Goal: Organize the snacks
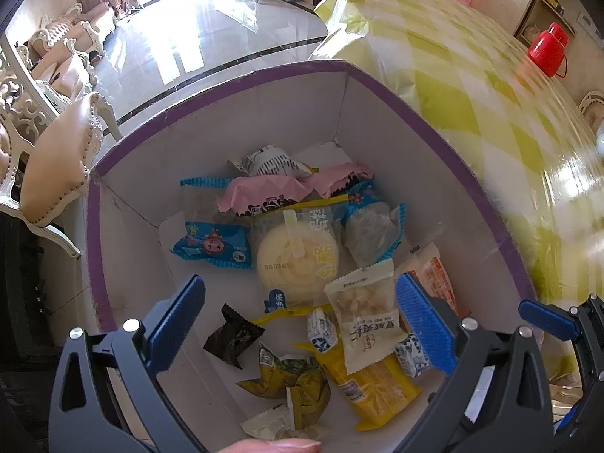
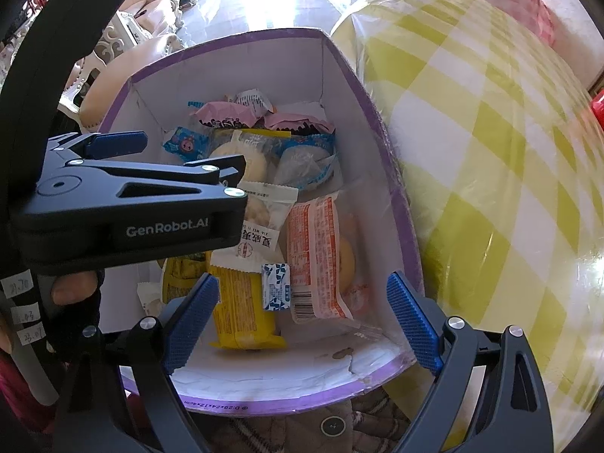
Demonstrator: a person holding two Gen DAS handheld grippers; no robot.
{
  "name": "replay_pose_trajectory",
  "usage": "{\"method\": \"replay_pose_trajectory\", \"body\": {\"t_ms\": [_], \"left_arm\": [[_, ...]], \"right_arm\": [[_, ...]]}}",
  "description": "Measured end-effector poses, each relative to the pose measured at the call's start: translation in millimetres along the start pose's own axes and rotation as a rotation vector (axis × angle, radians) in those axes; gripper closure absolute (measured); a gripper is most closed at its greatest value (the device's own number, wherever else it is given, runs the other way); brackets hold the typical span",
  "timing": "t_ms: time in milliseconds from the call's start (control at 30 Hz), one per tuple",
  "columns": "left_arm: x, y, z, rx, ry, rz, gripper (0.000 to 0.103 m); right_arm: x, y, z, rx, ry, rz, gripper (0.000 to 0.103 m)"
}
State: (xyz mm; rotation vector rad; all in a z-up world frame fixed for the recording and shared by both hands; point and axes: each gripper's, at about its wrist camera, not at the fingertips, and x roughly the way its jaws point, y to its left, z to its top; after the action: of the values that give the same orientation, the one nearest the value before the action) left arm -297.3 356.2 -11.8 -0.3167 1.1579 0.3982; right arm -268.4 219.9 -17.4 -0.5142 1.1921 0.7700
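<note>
Cardboard box (image 1: 377, 113): purple-rimmed, white inside, open-topped, standing beside the yellow-checked table (image 1: 472, 87).
Contents: a mixed heap of wrapped snacks on the box floor, overlapping, no sorting apparent.
Progress: judged late; no snack seen outside the box in either view, table surface near the box bare as far as shown. Remaining work, if any, not visible.
Left gripper (image 1: 302, 324): tongs spread wide, nothing between them, hovering over the box's near half.
Right gripper (image 2: 302, 321): tongs likewise apart and empty, above the box's near right corner.
Yellow packet (image 2: 241, 305): long axis running from the box's near wall toward its far wall, lying flat.
Orange-printed packet (image 2: 313, 256): parallel to it, against the box's right wall, barcode end nearest.
White nut packet (image 1: 366, 324): lying across the yellow packet, long axis also near-to-far.
</note>
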Motion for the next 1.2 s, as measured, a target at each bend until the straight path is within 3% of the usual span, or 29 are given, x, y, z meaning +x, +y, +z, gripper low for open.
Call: {"method": "replay_pose_trajectory", "body": {"t_ms": [800, 933, 1200], "left_arm": [[2.5, 0.9, -0.5, -0.002, 0.003, -0.035, 0.002], [-1.6, -0.9, -1.5, 0.000, -0.041, -0.016, 0.002], [-0.1, 0.4, 1.1, -0.005, -0.021, -0.013, 0.002]], "right_arm": [[8.5, 2.5, -1.2, 0.000, 0.017, 0.013, 0.015], [9.5, 2.1, -2.1, 0.004, 0.019, 0.012, 0.015], [8.9, 0.4, -4.3, 0.004, 0.019, 0.016, 0.015]]}}
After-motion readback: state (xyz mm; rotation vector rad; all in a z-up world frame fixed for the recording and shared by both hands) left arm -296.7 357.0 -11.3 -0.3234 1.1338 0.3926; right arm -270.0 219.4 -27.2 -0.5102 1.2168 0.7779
